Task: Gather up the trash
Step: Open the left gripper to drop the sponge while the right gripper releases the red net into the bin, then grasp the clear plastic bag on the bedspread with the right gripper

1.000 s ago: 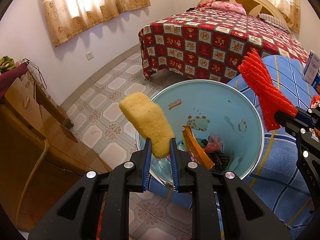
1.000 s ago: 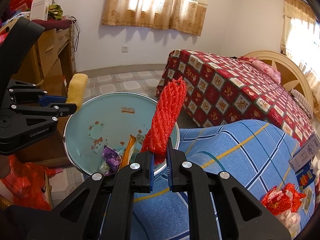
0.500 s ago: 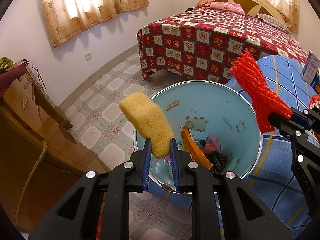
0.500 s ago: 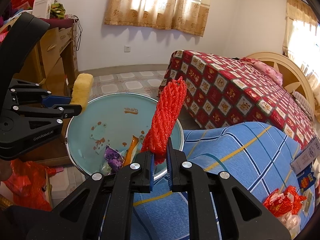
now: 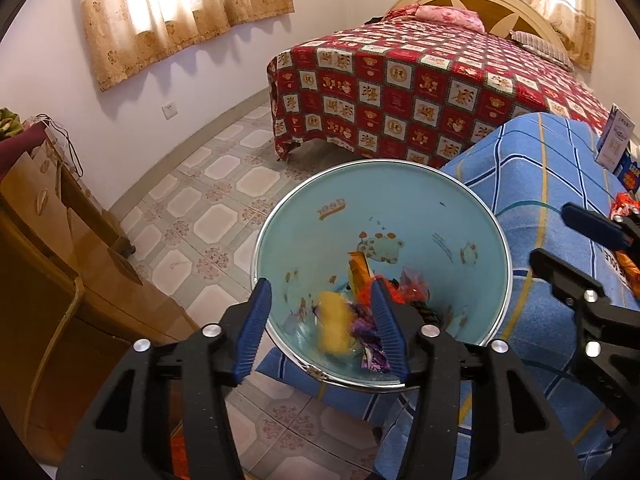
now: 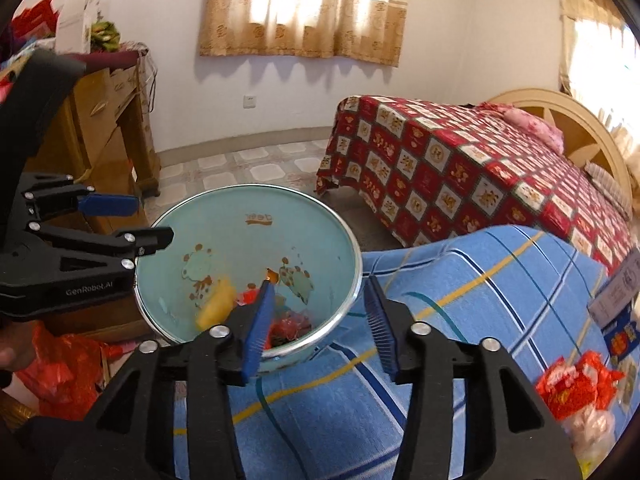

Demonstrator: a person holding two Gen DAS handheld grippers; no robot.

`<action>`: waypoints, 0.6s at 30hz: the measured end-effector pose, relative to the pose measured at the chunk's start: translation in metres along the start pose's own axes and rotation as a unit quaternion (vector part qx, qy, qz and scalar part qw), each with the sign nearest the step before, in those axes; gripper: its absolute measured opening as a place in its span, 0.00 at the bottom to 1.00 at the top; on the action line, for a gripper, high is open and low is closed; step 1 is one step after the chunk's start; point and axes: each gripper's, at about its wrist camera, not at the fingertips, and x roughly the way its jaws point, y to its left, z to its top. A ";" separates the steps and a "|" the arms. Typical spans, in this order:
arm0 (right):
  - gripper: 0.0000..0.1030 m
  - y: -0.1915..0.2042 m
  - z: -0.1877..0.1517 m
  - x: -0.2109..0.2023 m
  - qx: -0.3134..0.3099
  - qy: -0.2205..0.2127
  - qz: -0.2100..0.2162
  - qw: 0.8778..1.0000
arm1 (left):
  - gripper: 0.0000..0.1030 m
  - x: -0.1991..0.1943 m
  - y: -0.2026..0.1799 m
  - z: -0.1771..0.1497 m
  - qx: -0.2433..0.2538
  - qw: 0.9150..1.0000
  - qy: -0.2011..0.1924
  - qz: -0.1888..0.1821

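Observation:
A light-blue bin (image 5: 400, 200) (image 6: 240, 208) stands at the edge of the blue plaid bedding. Inside it lie a blurred yellow sponge (image 5: 334, 326) (image 6: 216, 304), the red mesh piece (image 6: 288, 326), an orange wrapper (image 5: 358, 270) and purple wrappers (image 5: 370, 340). My left gripper (image 5: 320, 324) is open and empty over the bin's near rim; it also shows in the right wrist view (image 6: 132, 220). My right gripper (image 6: 318, 320) is open and empty over the bin's right rim; it also shows in the left wrist view (image 5: 560, 236).
Red snack packets (image 6: 576, 384) and a small box (image 6: 616, 292) lie on the blue plaid bedding (image 6: 460, 320). A bed with a red checked cover (image 5: 420, 88) stands behind. A wooden cabinet (image 5: 48, 248) is at left, a red bag (image 6: 60, 364) below it.
Both grippers opened. The yellow sponge dropped from the left gripper and the red mesh piece from the right gripper into the bin.

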 end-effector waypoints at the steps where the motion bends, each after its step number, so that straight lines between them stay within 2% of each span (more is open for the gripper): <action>1: 0.46 -0.002 -0.003 -0.005 0.005 0.001 -0.004 1.000 | 0.51 0.000 -0.001 -0.001 0.002 1.000 0.000 -0.002; 2: 0.46 -0.004 -0.004 -0.009 0.009 0.001 -0.007 1.000 | 0.54 0.000 -0.004 -0.002 0.005 1.000 0.000 -0.003; 3: 0.46 -0.007 -0.008 -0.015 0.014 0.000 -0.012 1.000 | 0.62 0.001 -0.007 -0.003 0.006 1.000 0.001 -0.004; 4: 0.47 -0.012 -0.013 -0.024 0.021 -0.002 -0.020 1.000 | 0.65 0.001 -0.008 -0.004 0.008 1.000 0.001 -0.005; 9: 0.50 -0.048 -0.040 -0.067 0.074 -0.006 -0.070 0.995 | 0.65 0.004 -0.026 -0.010 0.024 1.000 0.008 -0.013; 11: 0.51 -0.072 -0.055 -0.088 0.110 -0.008 -0.102 0.989 | 0.65 0.004 -0.035 -0.010 0.030 0.999 0.009 -0.017; 15: 0.51 -0.131 -0.094 -0.128 0.193 -0.003 -0.184 0.964 | 0.67 0.004 -0.050 -0.010 0.042 0.999 0.010 -0.022; 18: 0.51 -0.160 -0.114 -0.142 0.224 0.001 -0.209 0.952 | 0.68 0.002 -0.066 -0.009 0.053 0.998 0.010 -0.029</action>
